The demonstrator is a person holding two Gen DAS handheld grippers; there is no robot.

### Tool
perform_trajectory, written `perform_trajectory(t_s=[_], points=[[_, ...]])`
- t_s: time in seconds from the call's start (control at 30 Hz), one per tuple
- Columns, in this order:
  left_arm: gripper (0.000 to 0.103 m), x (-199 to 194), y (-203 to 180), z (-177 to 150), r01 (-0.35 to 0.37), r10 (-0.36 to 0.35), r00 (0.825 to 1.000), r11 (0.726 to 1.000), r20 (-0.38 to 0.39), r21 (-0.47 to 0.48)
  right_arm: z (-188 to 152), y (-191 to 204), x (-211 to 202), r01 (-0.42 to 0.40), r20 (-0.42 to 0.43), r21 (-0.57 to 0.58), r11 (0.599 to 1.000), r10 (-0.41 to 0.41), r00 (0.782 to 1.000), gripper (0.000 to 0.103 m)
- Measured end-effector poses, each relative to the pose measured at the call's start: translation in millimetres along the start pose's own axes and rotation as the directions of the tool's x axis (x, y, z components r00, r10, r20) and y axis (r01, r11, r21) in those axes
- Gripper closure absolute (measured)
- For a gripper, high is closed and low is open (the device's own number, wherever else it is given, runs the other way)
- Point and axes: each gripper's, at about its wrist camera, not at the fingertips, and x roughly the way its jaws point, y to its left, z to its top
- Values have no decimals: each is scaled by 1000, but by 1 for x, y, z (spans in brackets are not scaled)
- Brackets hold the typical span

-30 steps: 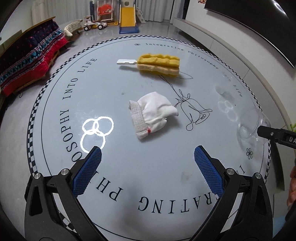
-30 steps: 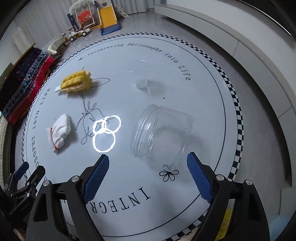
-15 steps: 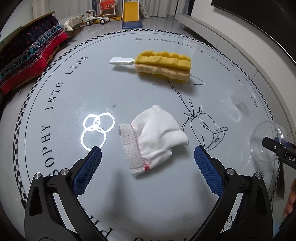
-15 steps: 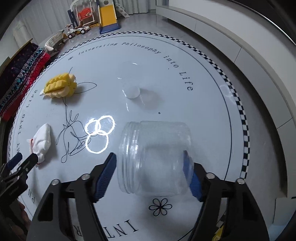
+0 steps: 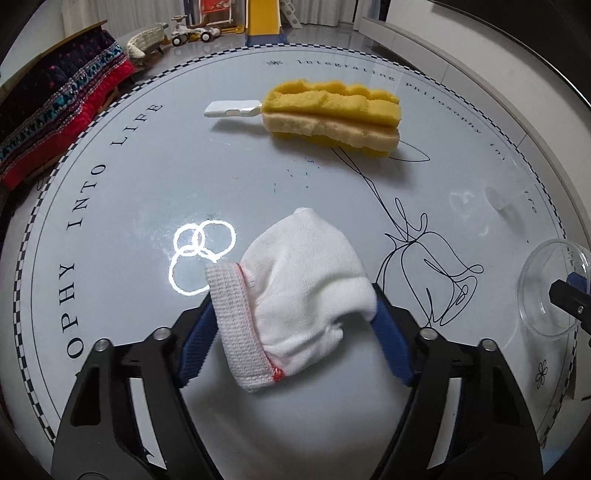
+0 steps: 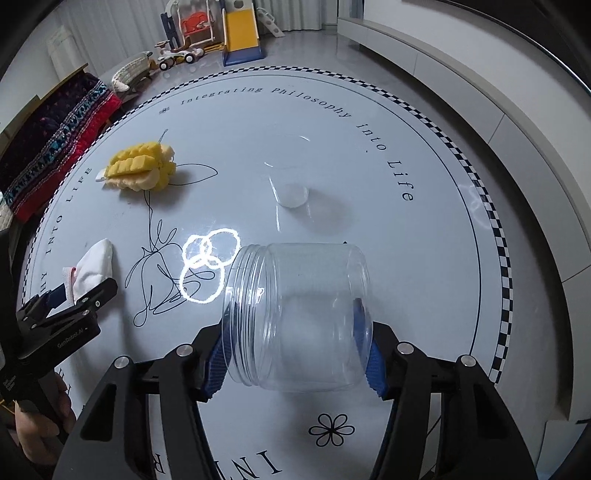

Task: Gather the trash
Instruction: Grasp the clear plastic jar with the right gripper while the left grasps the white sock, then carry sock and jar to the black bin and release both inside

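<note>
A white sock (image 5: pixel 295 280) with a pink ribbed cuff lies on the round white table (image 5: pixel 122 229). My left gripper (image 5: pixel 293 314) is closing on it, and both blue pads touch its sides. In the right wrist view the same sock (image 6: pixel 94 266) shows at the tips of the left gripper (image 6: pixel 74 295). A clear plastic jar (image 6: pixel 295 314) lies on its side with its mouth to the left, and my right gripper (image 6: pixel 295 332) is shut on it. The jar's mouth (image 5: pixel 550 288) and the right gripper (image 5: pixel 569 291) appear at the right edge of the left wrist view.
A yellow sponge on a white handle (image 5: pixel 332 114) lies farther back on the table, the sponge (image 6: pixel 142 168) at left in the right wrist view. A small clear cup (image 6: pixel 291 188) stands mid-table. A patterned red and dark sofa (image 5: pixel 55 122) and toys (image 6: pixel 236 33) stand beyond the table.
The left gripper came down over the sock and its jaws closed in from wide onto the sock's sides. The right gripper closed on the jar and has held it since.
</note>
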Motion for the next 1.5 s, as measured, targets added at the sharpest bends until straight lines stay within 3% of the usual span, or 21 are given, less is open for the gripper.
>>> perform_trajectory(t_s=[0.13,0.23,0.63,1.0,1.3,1.5], points=[[69,-5,12,1,48,-48,999,999,-4,-19,-2,5,0,9,2,-10,1000,-9,1000,42],[74,-10,17,-3,71,-72,997,997,-2,-35,-5,10,-6,10,7,-27,1000,-10,1000,42],[74,-64,26,-38,62,-61,997,998,54,-19,-19,42,-42,-43,45,-68,997,46,998,42],[74,-126,76,-80,27,-13,991,995,135,-100,-45,112,-74,-109,67,-191,975,124,990,42],[74,-161,137,-124,-10,46,985,978,169,-208,-77,189,-94,-157,66,-336,929,190,980,42],[74,-186,186,-161,-49,108,977,953,184,-299,-109,247,-101,-204,33,-439,875,243,969,42]])
